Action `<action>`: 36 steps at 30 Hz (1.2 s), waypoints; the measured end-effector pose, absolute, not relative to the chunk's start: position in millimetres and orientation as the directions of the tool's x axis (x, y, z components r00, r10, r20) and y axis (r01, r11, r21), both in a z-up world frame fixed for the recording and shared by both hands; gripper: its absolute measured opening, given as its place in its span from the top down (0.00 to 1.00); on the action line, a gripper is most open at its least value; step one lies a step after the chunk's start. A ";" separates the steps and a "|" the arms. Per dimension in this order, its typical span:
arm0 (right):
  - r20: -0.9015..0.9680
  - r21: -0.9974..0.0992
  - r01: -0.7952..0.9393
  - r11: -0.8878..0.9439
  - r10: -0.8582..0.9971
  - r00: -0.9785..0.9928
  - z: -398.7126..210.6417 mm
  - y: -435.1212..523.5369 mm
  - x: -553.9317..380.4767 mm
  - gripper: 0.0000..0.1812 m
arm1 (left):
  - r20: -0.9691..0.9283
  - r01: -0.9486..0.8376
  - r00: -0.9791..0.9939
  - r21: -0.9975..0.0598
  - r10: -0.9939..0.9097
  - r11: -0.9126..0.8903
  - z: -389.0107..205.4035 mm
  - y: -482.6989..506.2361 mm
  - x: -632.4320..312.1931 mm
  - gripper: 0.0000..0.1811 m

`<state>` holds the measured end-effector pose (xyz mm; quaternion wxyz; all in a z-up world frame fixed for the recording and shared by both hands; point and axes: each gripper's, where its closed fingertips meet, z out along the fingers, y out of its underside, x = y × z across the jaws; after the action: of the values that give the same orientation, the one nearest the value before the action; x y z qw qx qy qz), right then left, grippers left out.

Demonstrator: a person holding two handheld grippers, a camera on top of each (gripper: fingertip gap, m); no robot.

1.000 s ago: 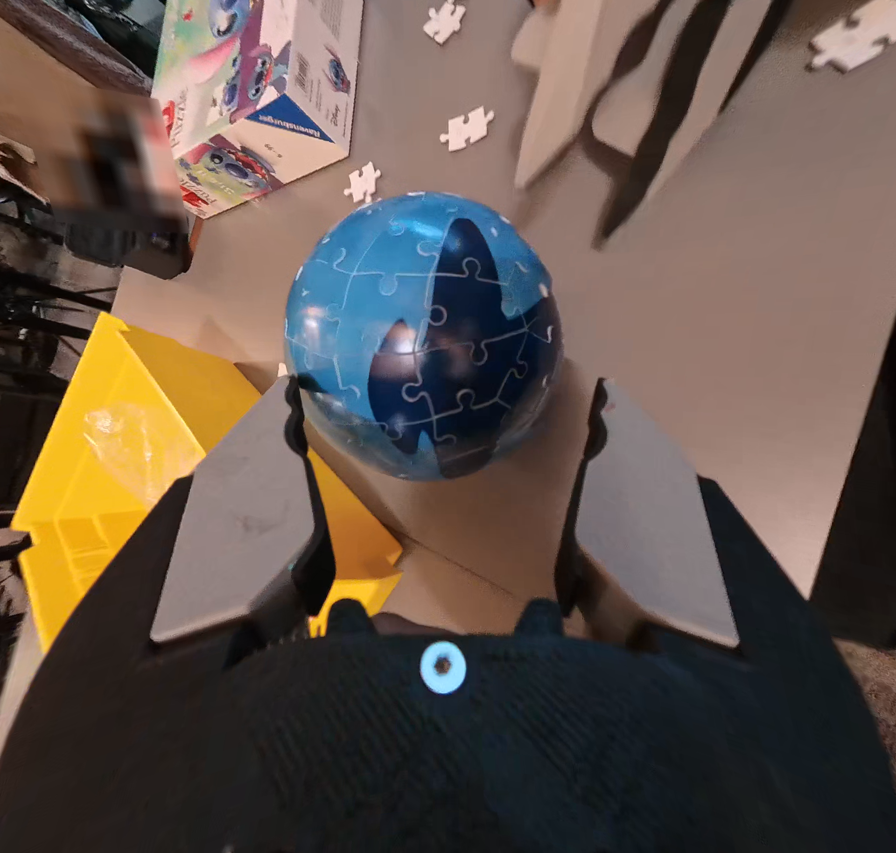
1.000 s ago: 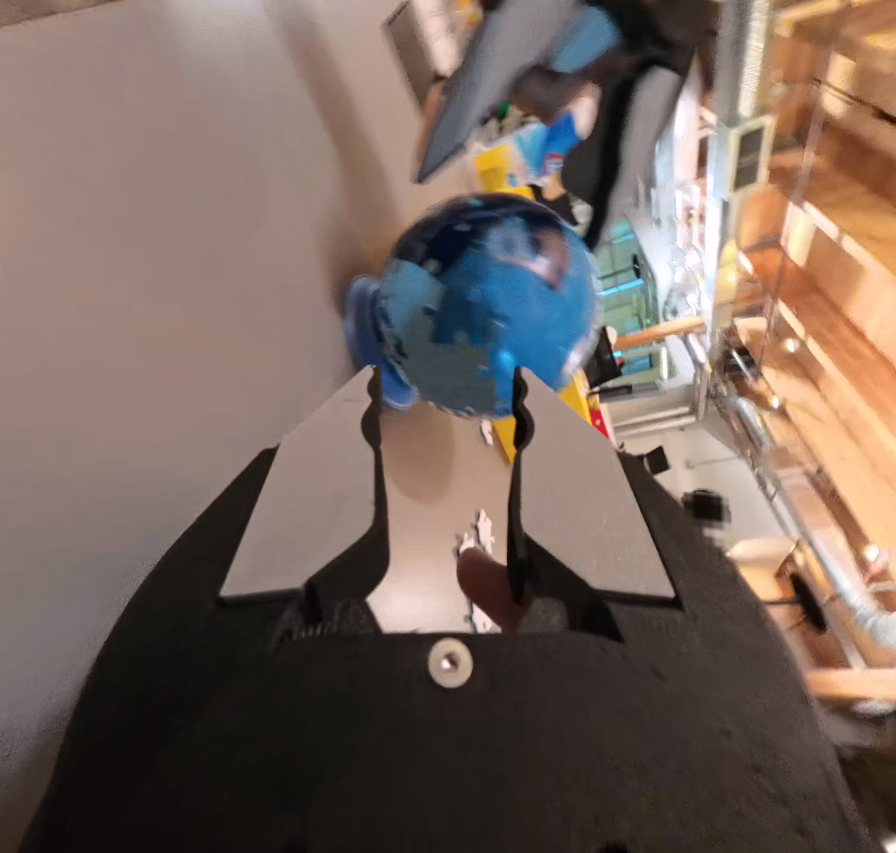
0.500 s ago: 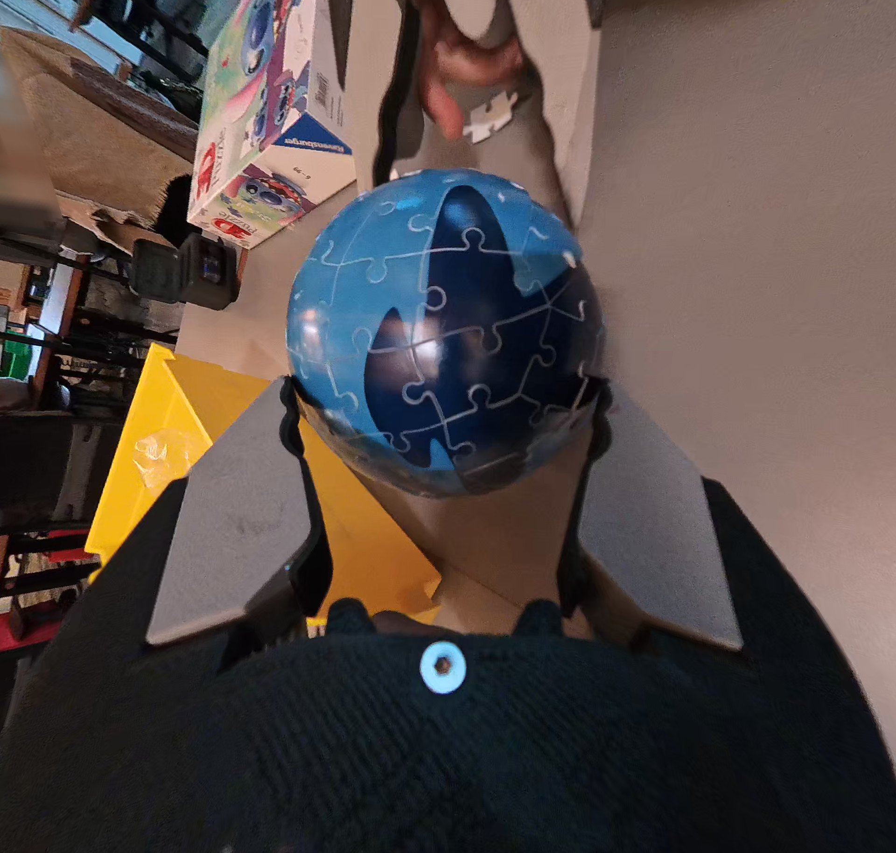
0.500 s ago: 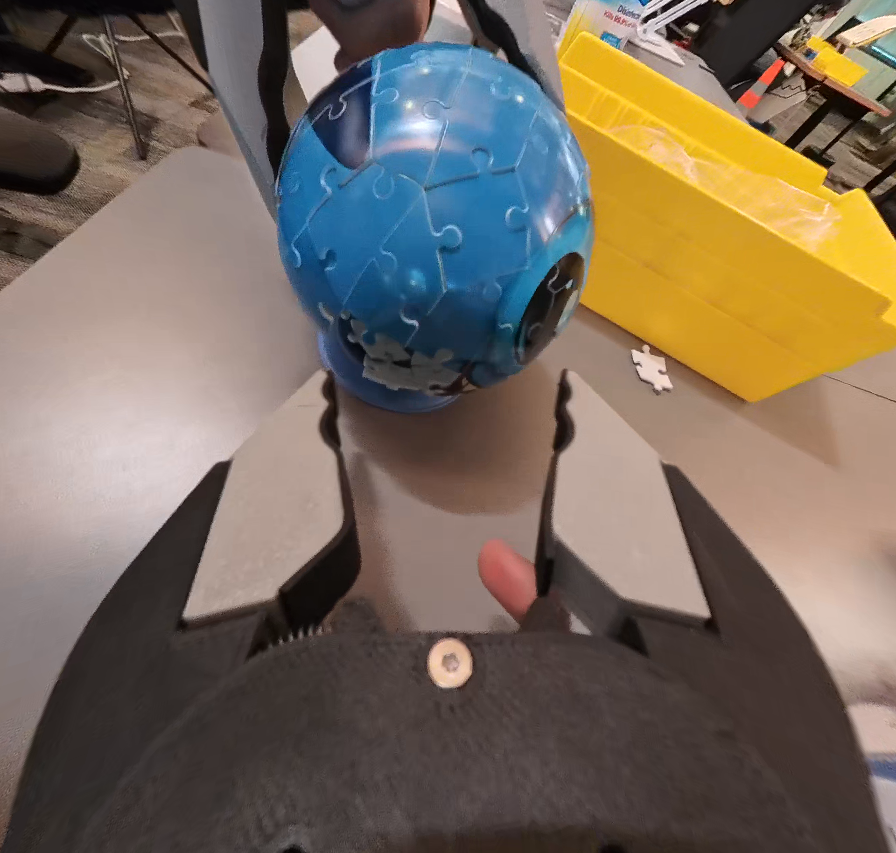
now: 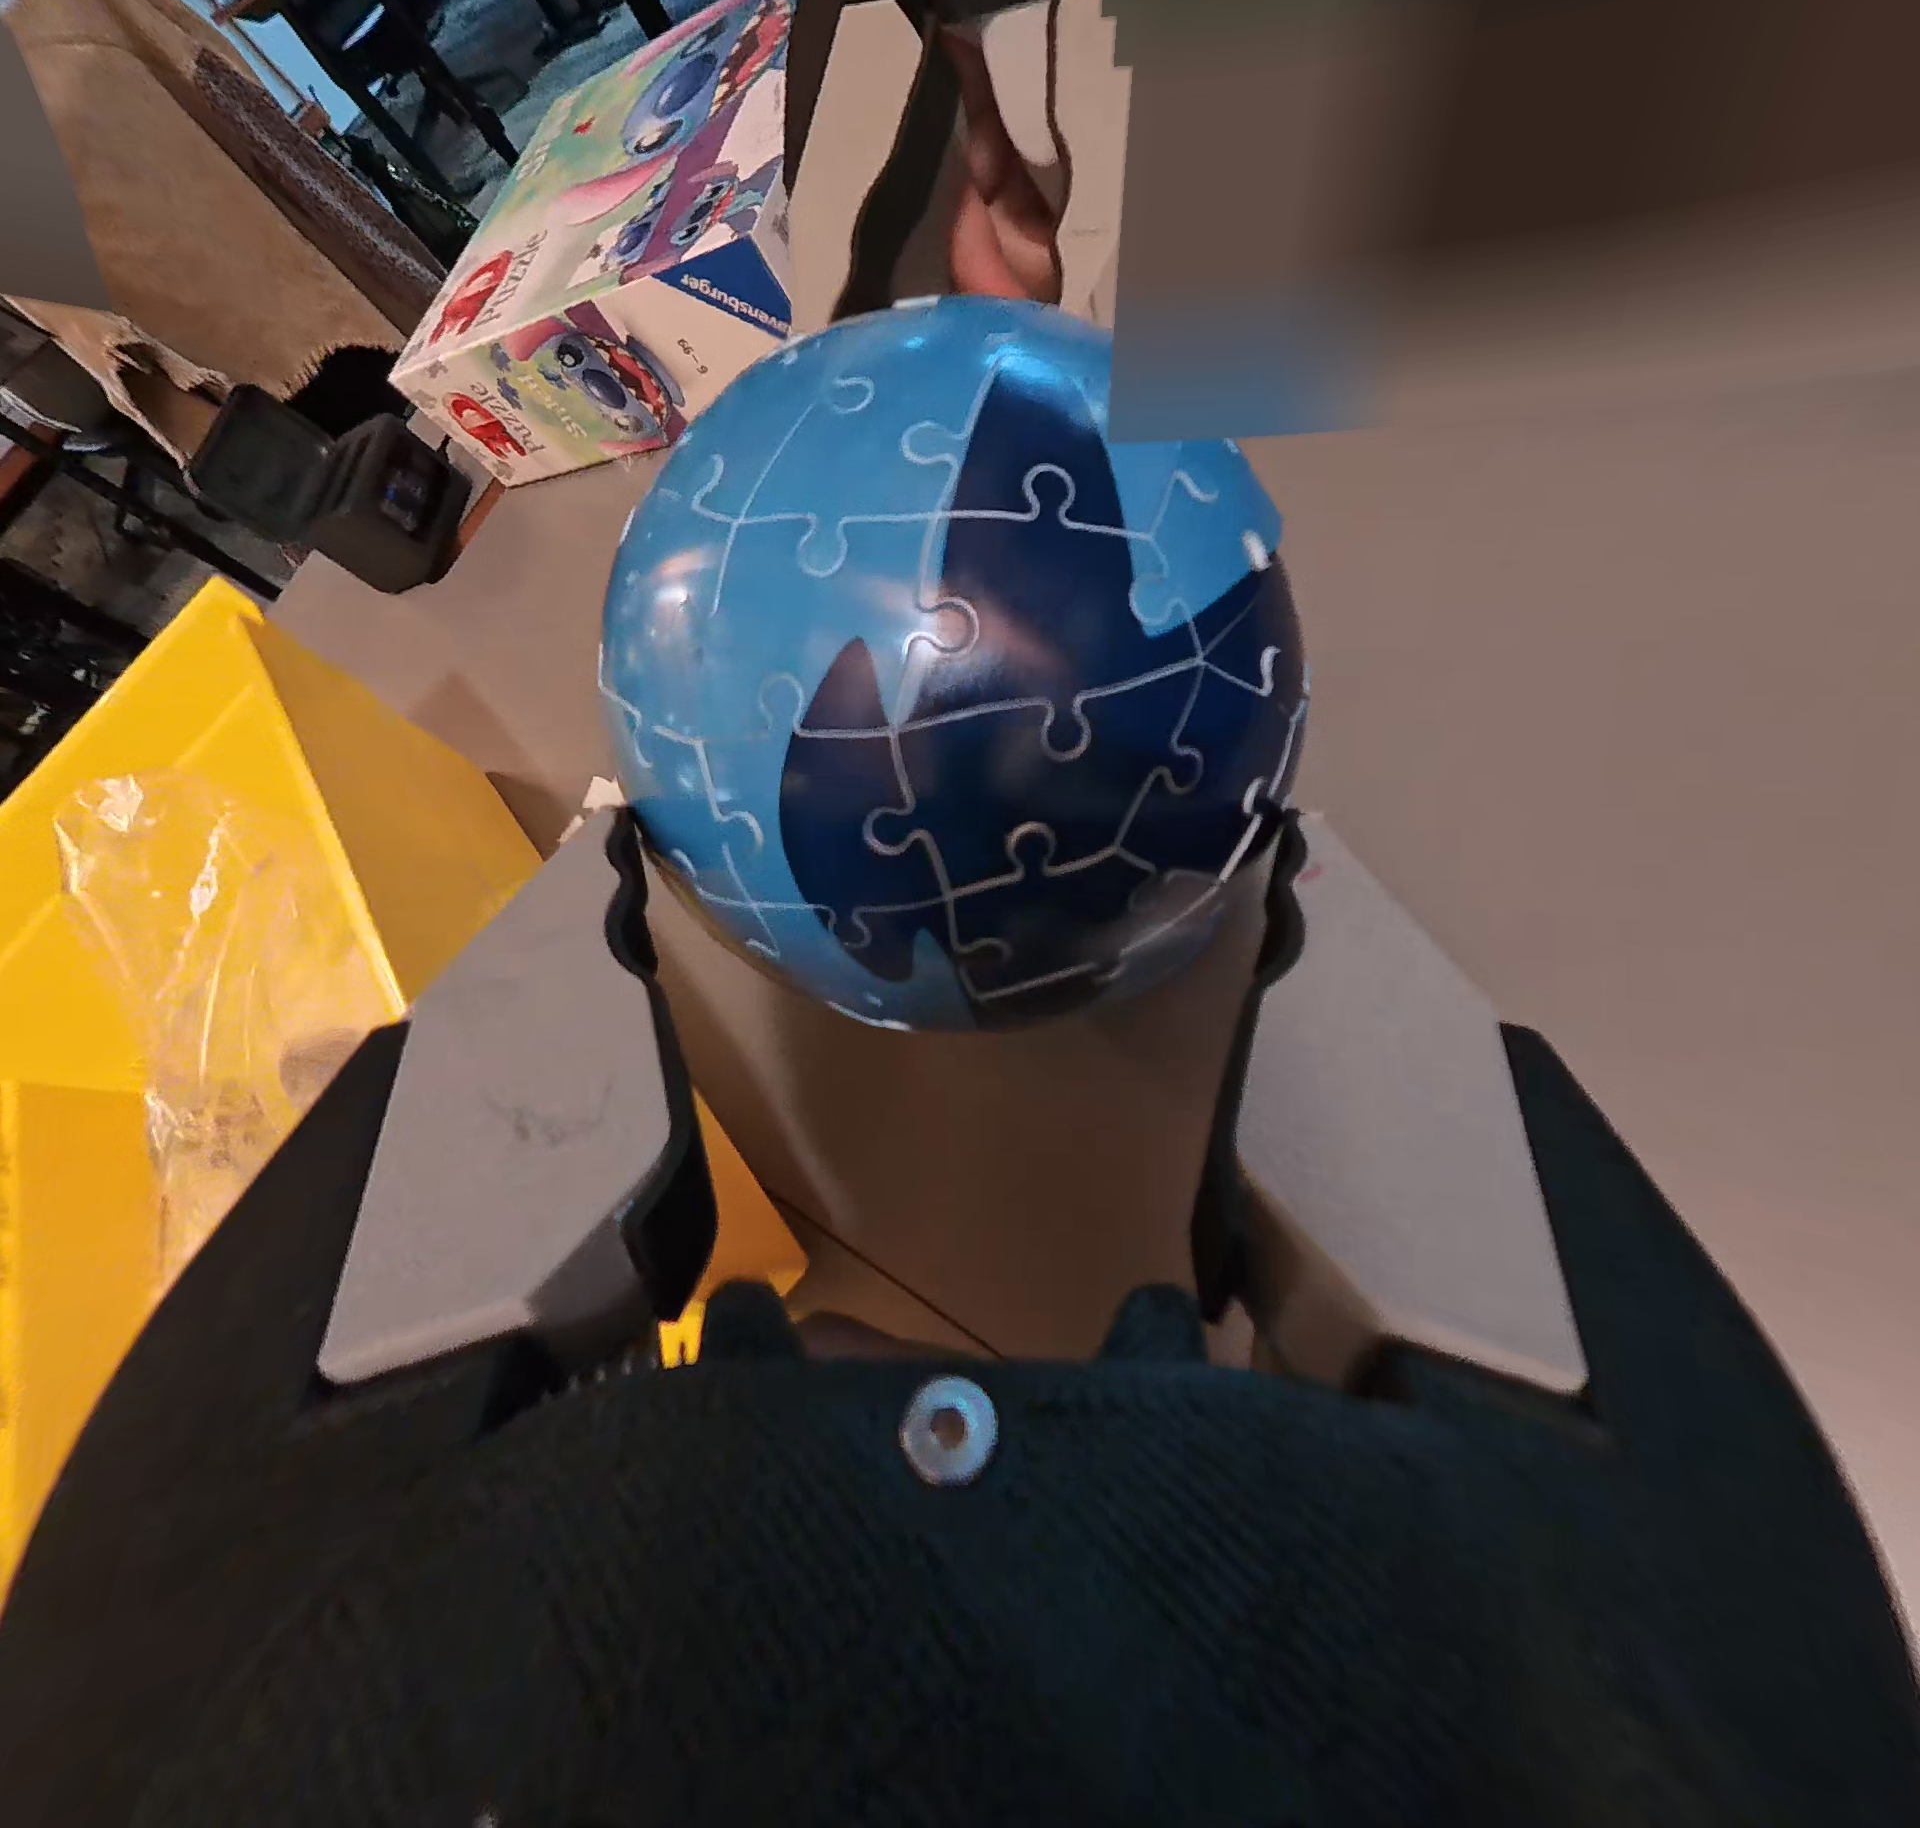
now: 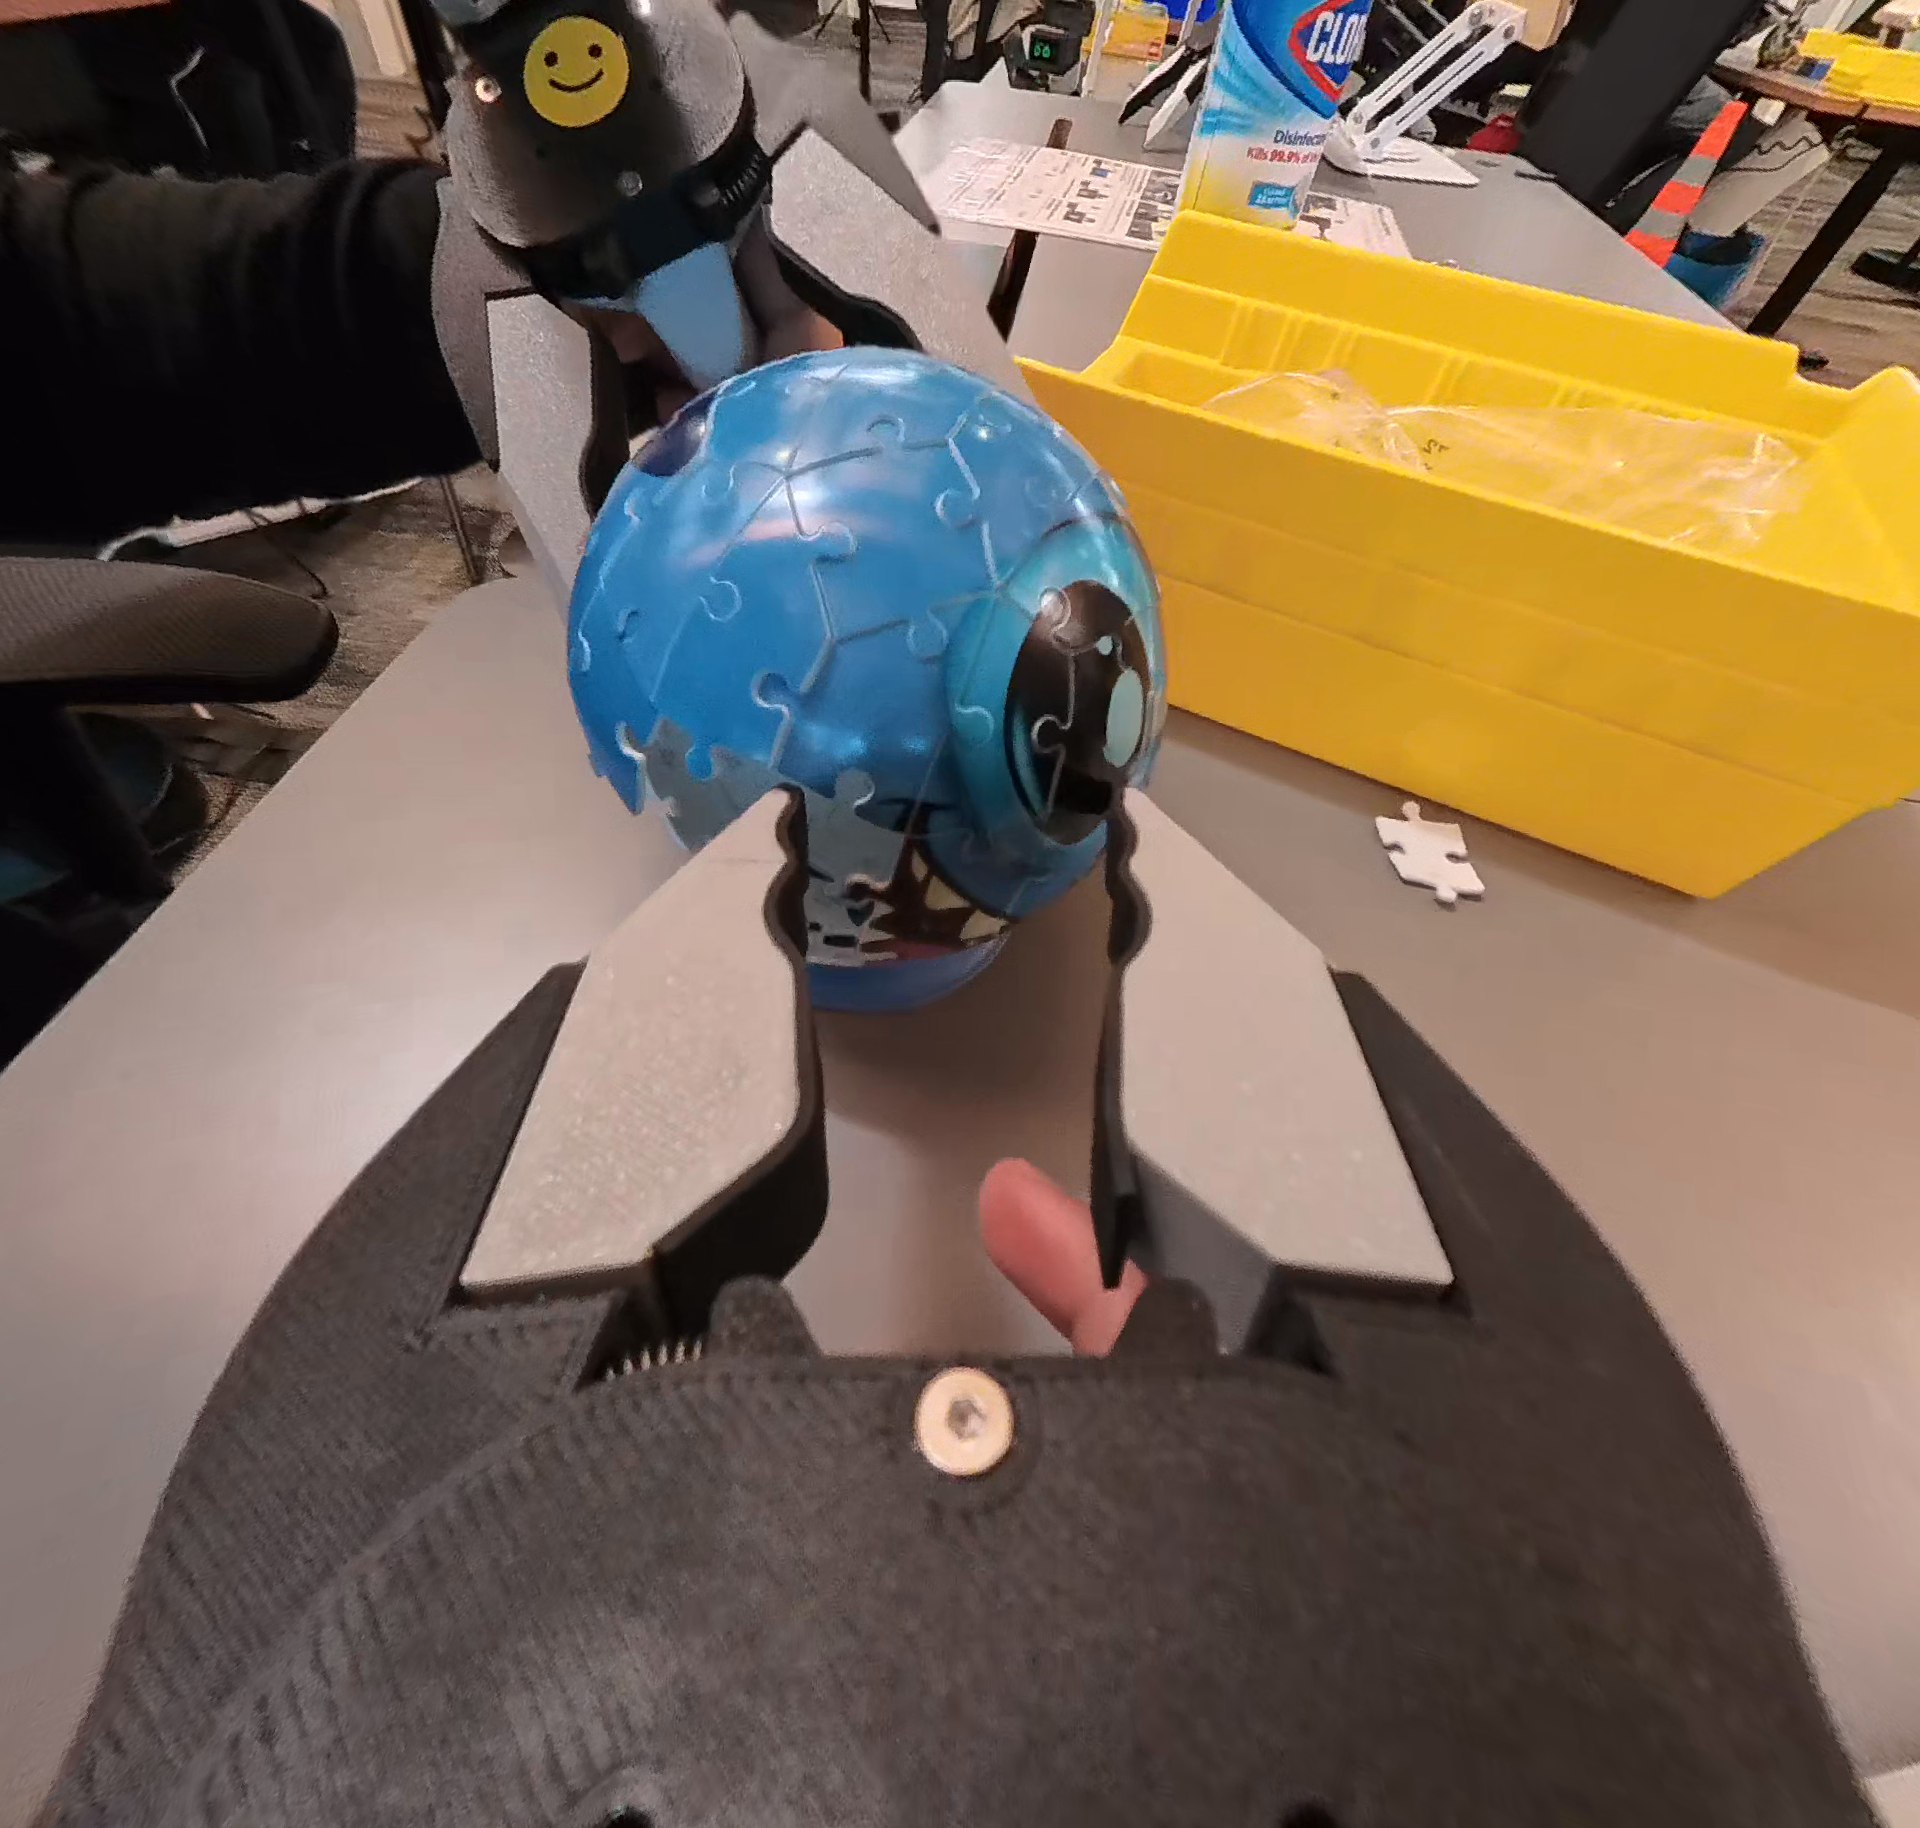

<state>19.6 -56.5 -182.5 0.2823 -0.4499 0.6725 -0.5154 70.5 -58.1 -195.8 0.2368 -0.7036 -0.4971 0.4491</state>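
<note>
A blue puzzle ball (image 5: 935, 635) made of interlocked pieces stands on a blue base (image 6: 914, 978) on the grey table (image 6: 312, 947). My left gripper (image 5: 954, 843) is open wide. Its two fingertips (image 5: 623, 843) lie against the ball's lower sides from behind. In the right wrist view the ball (image 6: 831, 635) shows a black eye patch and a toothed mouth. My right gripper (image 6: 951, 833) is partly open and empty, with its tips just in front of the ball's lower face. A person's fingertip (image 6: 1039, 1248) shows between its fingers.
A yellow bin (image 6: 1455, 656) with a clear plastic bag stands right of the ball; it also shows in the left wrist view (image 5: 208, 843). A loose white puzzle piece (image 6: 1429, 848) lies beside it. A puzzle box (image 5: 623, 272), a black camera (image 5: 343, 490) and a wipes canister (image 6: 1288, 64) stand farther off. About 7 centimeters separates my left fingertips from my right.
My left gripper moved in until the ball sat between its tips, at the same opening. My right gripper swung round to the ball's front, came closer, and its jaws narrowed.
</note>
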 end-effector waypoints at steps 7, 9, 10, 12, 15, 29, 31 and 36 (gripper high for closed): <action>0.018 -0.962 -0.259 0.092 -0.919 -0.394 -167.5 -62.1 24.6 0.76 | -0.311 0.469 0.050 -0.832 0.949 -0.297 -201.5 -59.9 79.3 0.37; -0.004 -0.963 -0.246 0.105 -0.925 -0.380 -163.2 -64.1 26.3 0.77 | -0.279 0.457 0.034 -0.850 0.960 -0.263 -201.9 -59.8 82.1 0.37; -0.008 -0.965 -0.241 0.107 -0.926 -0.378 -160.6 -65.8 27.0 0.77 | -0.262 0.451 0.028 -0.858 0.965 -0.246 -202.9 -59.7 83.7 0.38; -0.004 -0.966 -0.235 0.103 -0.922 -0.387 -156.2 -70.4 28.1 0.77 | -0.237 0.440 0.018 -0.871 0.971 -0.221 -205.6 -60.4 86.8 0.39; -0.003 -0.968 -0.229 0.103 -0.918 -0.398 -151.3 -77.3 30.4 0.79 | -0.234 0.420 -0.003 -0.882 0.972 -0.211 -209.1 -62.6 91.1 0.45; -0.042 -0.976 -0.182 0.120 -0.922 -0.384 -133.7 -79.1 27.5 0.67 | -0.330 0.317 -0.267 -0.917 0.905 -0.241 -172.2 -64.9 110.2 0.43; -0.050 -0.978 -0.166 0.130 -0.907 -0.418 -138.2 -72.4 8.1 0.66 | -0.246 0.268 -0.310 -0.949 0.919 -0.164 -175.1 -63.7 120.7 0.45; -0.142 -0.961 -0.184 0.209 -0.936 -0.322 -168.0 -36.0 -8.2 0.47 | -0.101 0.197 -0.282 -0.979 0.954 -0.045 -178.2 -52.2 125.3 0.47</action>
<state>-8.2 -36.0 -168.0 0.4024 -0.4210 0.6651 -0.4674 125.3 -52.2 -178.2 0.3526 -0.4844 -0.5943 0.5365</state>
